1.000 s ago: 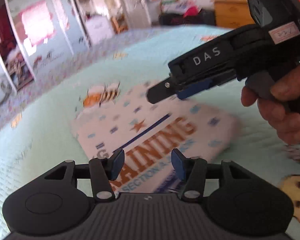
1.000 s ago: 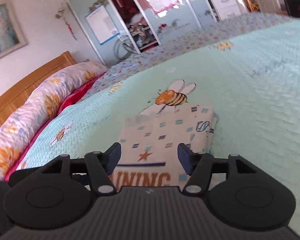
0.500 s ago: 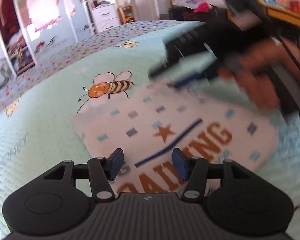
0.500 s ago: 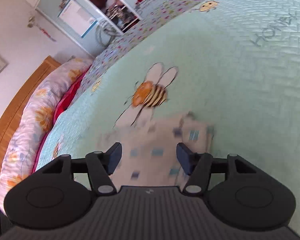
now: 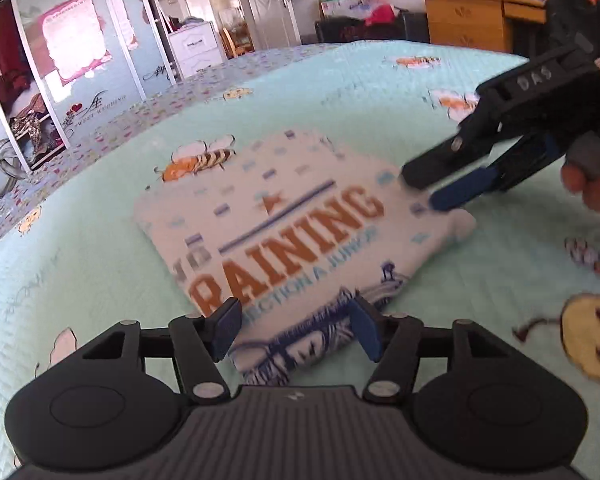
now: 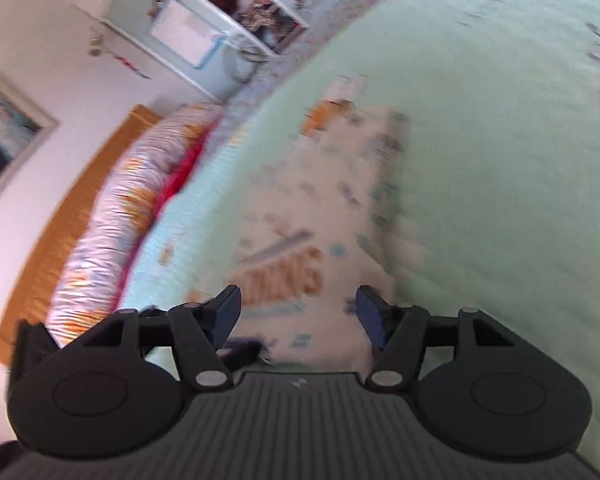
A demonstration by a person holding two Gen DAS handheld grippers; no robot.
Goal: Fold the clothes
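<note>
1. At the far left of the left wrist view, an open wardrobe (image 5: 24, 120) holds red hanging clothes and a heap of patterned things on its low shelf.
2. The left gripper (image 5: 296, 328) has its jaws apart and opening. The near edge of the folded shirt (image 5: 300, 224) lies between the blue pads, which do not press on it.
3. The folded shirt lies flat on the mint-green bedspread (image 5: 100, 248), just beside a printed bee (image 5: 198, 160). It is a tidy rectangle, white with small blue and grey squares, a star, a blue diagonal stripe and orange letters "RAINING" above smaller blue lettering. A blue drawing shows at its near end.
4. The right gripper (image 5: 428, 188), held by a hand (image 5: 592, 184), has its tips at the shirt's right corner. Its jaws are apart and opening, clamped on nothing; whether a tip touches the cloth is unclear.
5. In the blurred right wrist view, the shirt (image 6: 320, 216) stretches away from the right gripper (image 6: 298, 312), with a floral pillow (image 6: 112, 220) along the headboard.
</note>
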